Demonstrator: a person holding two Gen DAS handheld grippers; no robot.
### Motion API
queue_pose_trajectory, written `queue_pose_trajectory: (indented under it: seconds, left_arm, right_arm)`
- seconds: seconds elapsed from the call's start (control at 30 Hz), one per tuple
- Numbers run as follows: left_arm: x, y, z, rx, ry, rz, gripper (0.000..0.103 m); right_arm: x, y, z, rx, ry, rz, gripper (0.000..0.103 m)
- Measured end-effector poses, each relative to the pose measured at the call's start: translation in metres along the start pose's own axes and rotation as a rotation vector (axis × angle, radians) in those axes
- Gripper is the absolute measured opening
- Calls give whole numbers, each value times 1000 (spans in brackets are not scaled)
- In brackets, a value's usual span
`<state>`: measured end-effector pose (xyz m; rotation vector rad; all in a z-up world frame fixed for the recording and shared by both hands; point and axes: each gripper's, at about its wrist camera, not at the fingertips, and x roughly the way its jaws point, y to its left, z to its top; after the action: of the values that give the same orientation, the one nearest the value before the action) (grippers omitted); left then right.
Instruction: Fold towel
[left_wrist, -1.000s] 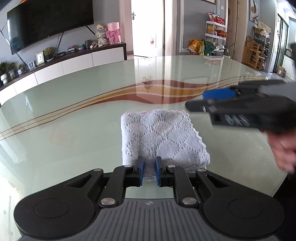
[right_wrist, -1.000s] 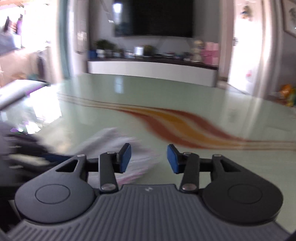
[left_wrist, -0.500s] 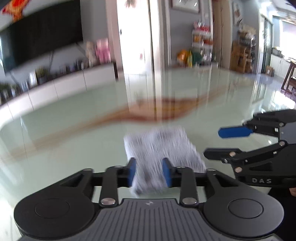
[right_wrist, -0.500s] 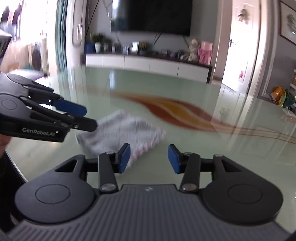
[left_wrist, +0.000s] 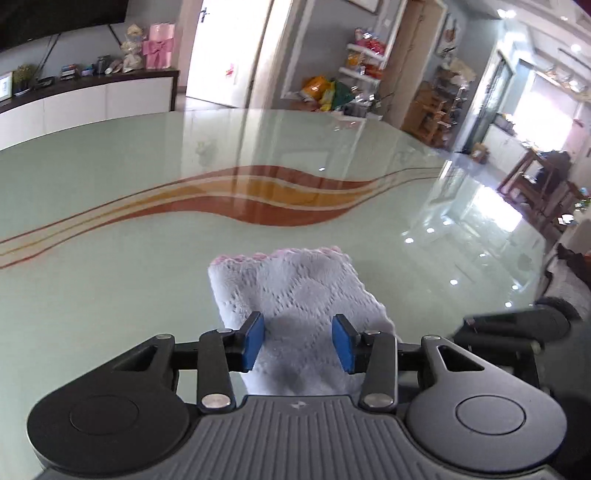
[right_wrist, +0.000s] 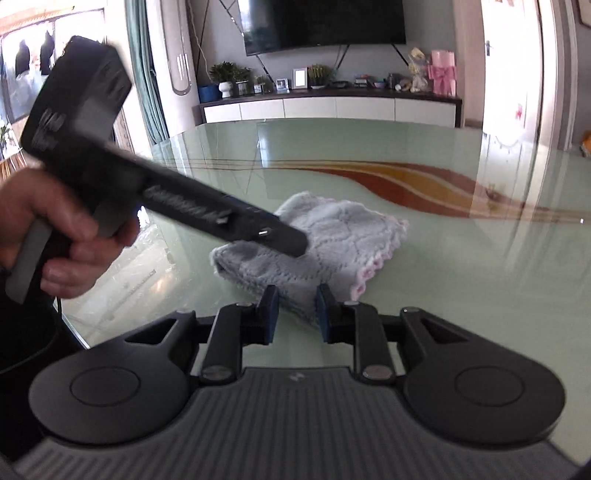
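1. The counter (left_wrist: 110, 280), pale green glass with a red and orange wave, carries everything.
2. The towel (left_wrist: 310, 295), pale with a pink scalloped edge, lies folded near the counter's close edge.
3. The left gripper (left_wrist: 297, 343) hangs over the towel, jaws apart, gripping nothing.
4. The right gripper (right_wrist: 293, 314) points at the towel's near corner, jaws apart with a narrower gap.

Glass table (left_wrist: 110, 288), TV (right_wrist: 325, 26), perhaps shelving (left_wrist: 364, 55)
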<state>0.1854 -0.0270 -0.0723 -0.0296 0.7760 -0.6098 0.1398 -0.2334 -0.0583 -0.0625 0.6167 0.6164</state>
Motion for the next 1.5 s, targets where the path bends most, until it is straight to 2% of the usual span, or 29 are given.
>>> queue_pose_trajectory:
  seconds: [0.1, 0.13, 0.17, 0.23, 0.4, 0.47, 0.57, 0.67, 0.77, 0.9, 1.23, 1.4, 1.43, 1.5]
  left_arm:
    - [-4, 8, -6, 2, -10, 8, 35]
    - [-5, 10, -8, 5, -15, 29, 35]
    - [-6, 11, -9, 13, -18, 57, 39]
    - [-9, 9, -12, 37, -28, 115, 40]
    - [-27, -4, -8, 117, -75, 101, 47]
    - [-20, -14, -10, 190, -29, 137, 47]
    - [-11, -16, -16, 230, 44, 164, 47]
    - [-18, -12, -17, 194, 40, 161, 50]
    - [-32, -13, -20, 224, 37, 198, 48]
    - [-51, -17, -25, 222, 8, 164, 48]
    - [-40, -23, -30, 255, 65, 190, 49]
    - [-51, -30, -22, 269, 0, 241, 48]
    - [-47, -30, -22, 271, 12, 262, 48]
    - [-34, -28, -26, 300, 87, 303, 48]
  right_arm:
    - [-2, 3, -2, -7, -2, -4, 22]
    - [-2, 3, -2, -10, -2, -3, 22]
    - [-2, 3, -2, -15, -1, -2, 22]
    - [-3, 3, -2, -24, 3, 4, 22]
    - [-6, 1, -2, -45, 21, 39, 22]
    - [-8, 0, -2, -58, 28, 50, 22]
    - [-8, 0, -1, -68, 33, 52, 22]
    - [-7, 2, -2, -70, 34, 54, 22]
    - [-8, 1, -2, -71, 33, 55, 22]
    - [-9, 1, -4, -69, 31, 57, 22]
    - [-13, 3, -5, -73, 36, 52, 22]
    - [-15, 3, -6, -69, 33, 51, 22]
    - [-15, 4, -6, -70, 34, 50, 22]
    - [-15, 4, -6, -71, 35, 51, 22]
